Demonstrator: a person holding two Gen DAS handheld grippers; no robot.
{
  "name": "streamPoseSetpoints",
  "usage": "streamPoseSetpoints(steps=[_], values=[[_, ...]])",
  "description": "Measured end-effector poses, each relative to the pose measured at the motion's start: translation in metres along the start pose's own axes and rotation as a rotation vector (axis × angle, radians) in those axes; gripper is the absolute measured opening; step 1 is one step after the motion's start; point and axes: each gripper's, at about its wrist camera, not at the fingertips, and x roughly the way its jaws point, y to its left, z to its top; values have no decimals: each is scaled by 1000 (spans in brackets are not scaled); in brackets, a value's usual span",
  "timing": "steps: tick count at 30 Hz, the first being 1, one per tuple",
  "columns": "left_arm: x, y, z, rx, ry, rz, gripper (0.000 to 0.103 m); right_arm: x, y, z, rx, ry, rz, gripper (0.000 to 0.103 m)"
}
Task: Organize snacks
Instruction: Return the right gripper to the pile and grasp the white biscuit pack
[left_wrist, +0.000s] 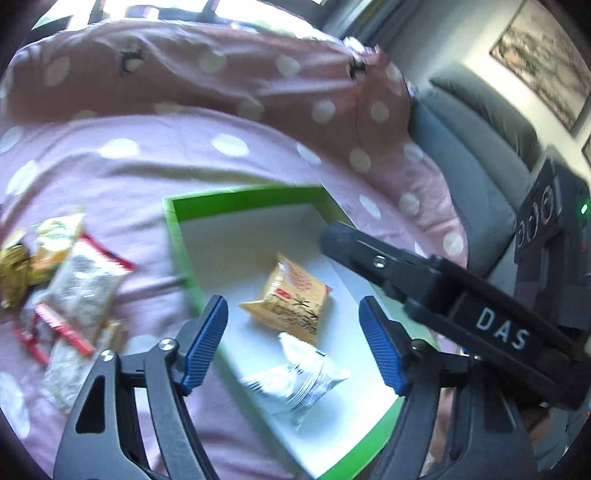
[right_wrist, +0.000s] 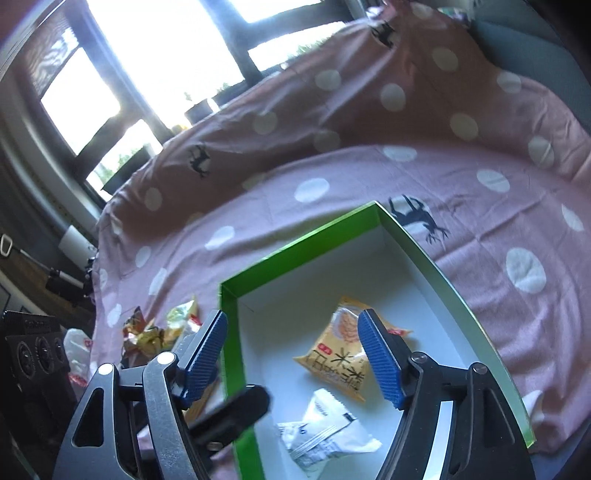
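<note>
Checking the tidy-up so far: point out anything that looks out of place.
Only two packets, an orange one and a silver one, lie in the green box. A heap of snacks sits loose on the pink spotted sheet beside it.

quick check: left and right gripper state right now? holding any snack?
Left gripper: open, nothing held; it hangs over the green box.
Right gripper: open, nothing held; orange packet and silver packet lie loose in the box.

My left gripper (left_wrist: 293, 343) and right gripper (right_wrist: 291, 356) each carry 2 ribbed blue pads (left_wrist: 205, 343) on black linkage arms, pinned with silver screws (left_wrist: 166, 345). The right gripper's black body bears white lettering "DAS" and a green indicator light.
</note>
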Motion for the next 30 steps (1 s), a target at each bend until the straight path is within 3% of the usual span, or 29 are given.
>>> streamPoseSetpoints(steps=[4,9,13,17,22,30], values=[[-41,24,-7,-28,-80,72,86,-7,29,-5,-76,-33,15,80],[-82,62,-23,-83,-150,201,90,-7,68,-16,-180,-58,31,80],[-95,96,-42,-162,-161,292,94,3,96,-27,-253,-40,53,80],[-91,131,-56,-269,-120,312,94,22,123,-44,-318,31,115,80],[-82,159,-68,-349,-61,314,93,59,145,-63,-332,189,220,80],[-59,166,-75,-365,12,308,86,119,145,-85,-257,377,204,80]])
